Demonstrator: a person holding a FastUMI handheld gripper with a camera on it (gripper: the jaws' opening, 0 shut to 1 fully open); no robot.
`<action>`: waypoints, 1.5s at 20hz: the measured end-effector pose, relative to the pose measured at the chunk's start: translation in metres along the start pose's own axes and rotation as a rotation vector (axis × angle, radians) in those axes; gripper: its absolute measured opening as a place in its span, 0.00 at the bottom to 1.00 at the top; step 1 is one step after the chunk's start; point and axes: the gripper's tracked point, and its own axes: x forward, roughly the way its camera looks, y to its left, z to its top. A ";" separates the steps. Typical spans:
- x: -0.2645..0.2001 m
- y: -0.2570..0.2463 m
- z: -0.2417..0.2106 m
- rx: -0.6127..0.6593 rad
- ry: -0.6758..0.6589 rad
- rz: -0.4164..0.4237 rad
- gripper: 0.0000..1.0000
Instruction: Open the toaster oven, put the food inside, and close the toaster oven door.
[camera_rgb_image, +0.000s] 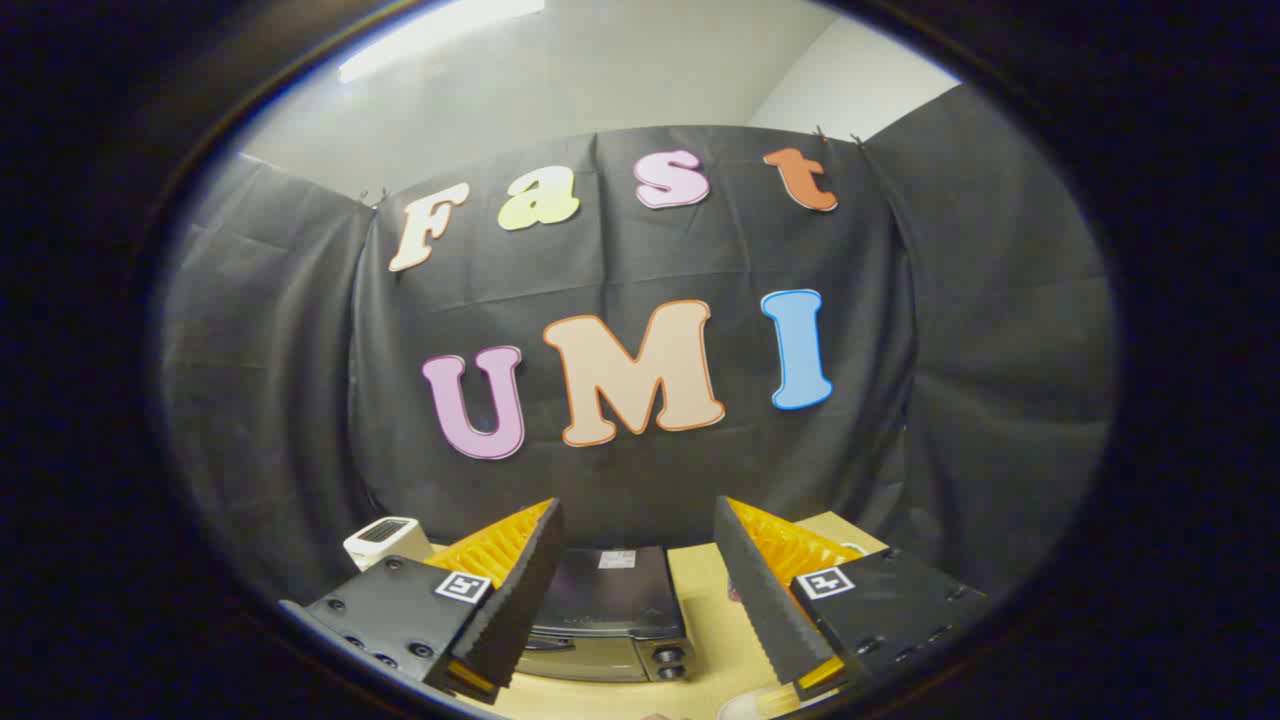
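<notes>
The toaster oven (612, 612), dark on top with a silver front and two knobs at its right, stands on the pale wooden table (708, 600) below and just ahead of my fingers. Its door looks closed. My gripper (638, 560) hovers above it, open, with nothing between the fingers; the oven's top shows through the gap. A small piece of something pale (745, 706), perhaps the food, peeks out at the near table edge below the right finger; I cannot tell what it is.
A small white device (385, 541) sits on the table left of the oven, beyond my left finger. The black cloth wall hangs close behind the table. Bare tabletop lies right of the oven.
</notes>
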 end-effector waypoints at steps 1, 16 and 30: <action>-0.001 0.005 -0.002 -0.014 0.004 -0.002 0.95; -0.011 0.056 -0.034 0.002 0.033 -0.006 0.95; 0.026 0.106 -0.156 0.023 0.160 0.032 0.95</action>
